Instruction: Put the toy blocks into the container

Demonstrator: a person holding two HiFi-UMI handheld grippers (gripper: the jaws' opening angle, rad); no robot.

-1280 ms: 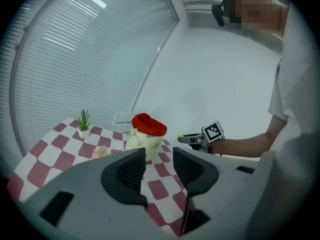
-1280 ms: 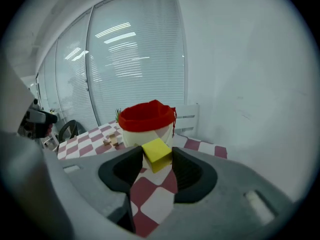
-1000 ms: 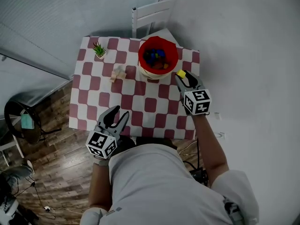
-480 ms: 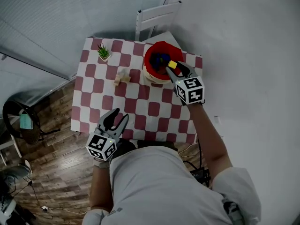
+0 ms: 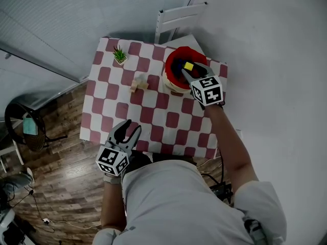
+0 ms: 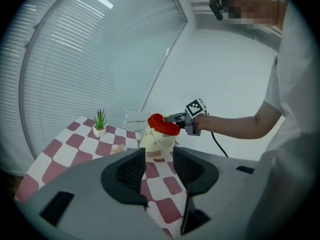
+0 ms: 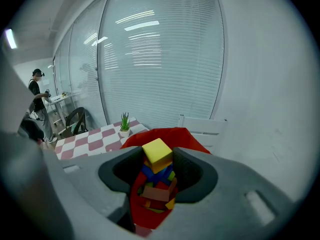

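The right gripper (image 5: pixel 187 71) has its jaws pinching a yellow block (image 7: pixel 157 153) just above the red container (image 5: pixel 171 64), which stands at the tabletop's (image 5: pixel 153 111) 1 o'clock corner with coloured blocks inside. The left gripper (image 5: pixel 129 127), jaws spread and empty, hovers at the 7 o'clock edge; pale wooden blocks (image 5: pixel 138 83) lie at the container's 9 o'clock

Cannot count the pale blocks (image 5: pixel 139 82) on the table (image 5: pixel 153 119) from the head view — too small. See only part of the red container (image 5: pixel 172 60) there, near rim covered by the right gripper (image 5: pixel 189 69) and its yellow block (image 5: pixel 188 66). In the left gripper view, lose the table's near half behind the left gripper (image 6: pixel 159 159) — likewise most of those pale blocks.
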